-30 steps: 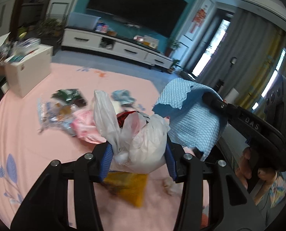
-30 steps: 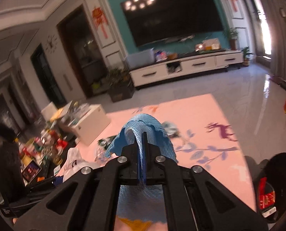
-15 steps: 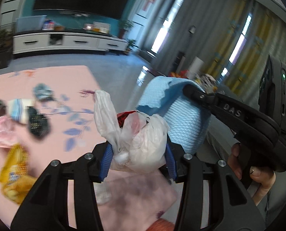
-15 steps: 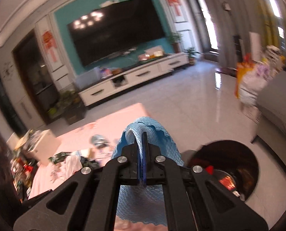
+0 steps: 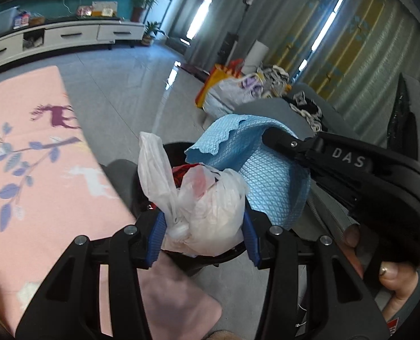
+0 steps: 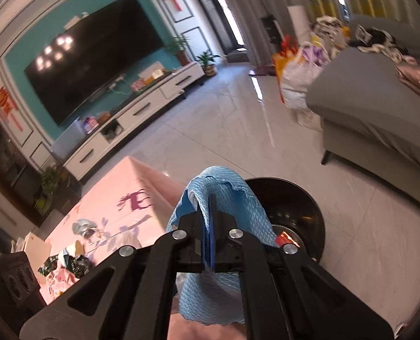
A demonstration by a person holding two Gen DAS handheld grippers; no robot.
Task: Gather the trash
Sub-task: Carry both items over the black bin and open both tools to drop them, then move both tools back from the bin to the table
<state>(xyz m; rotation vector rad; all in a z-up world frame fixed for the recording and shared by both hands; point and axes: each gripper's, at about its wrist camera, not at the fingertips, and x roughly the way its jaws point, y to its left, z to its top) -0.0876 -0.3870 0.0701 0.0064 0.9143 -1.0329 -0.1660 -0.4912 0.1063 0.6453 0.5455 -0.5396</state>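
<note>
2 grippers (image 5: 201, 226) (image 6: 211, 240) angled downward, loaded.

The black bin (image 5: 179, 153) is mostly hidden in the left wrist view behind the knotted white plastic bag (image 5: 207, 206) and the blue cloth (image 5: 266, 175); only its dark rim shows. In the right wrist view the cloth (image 6: 224, 198) and the right hand-held gripper (image 6: 210, 226) cover the bin's (image 6: 297, 206) near side, and its contents are too small to name. The red thing inside the bag cannot be made out. The litter on the pink rug (image 6: 65, 263) is blurred. The person's fingers (image 5: 391, 277) are cut off by the picture's edge.
</note>
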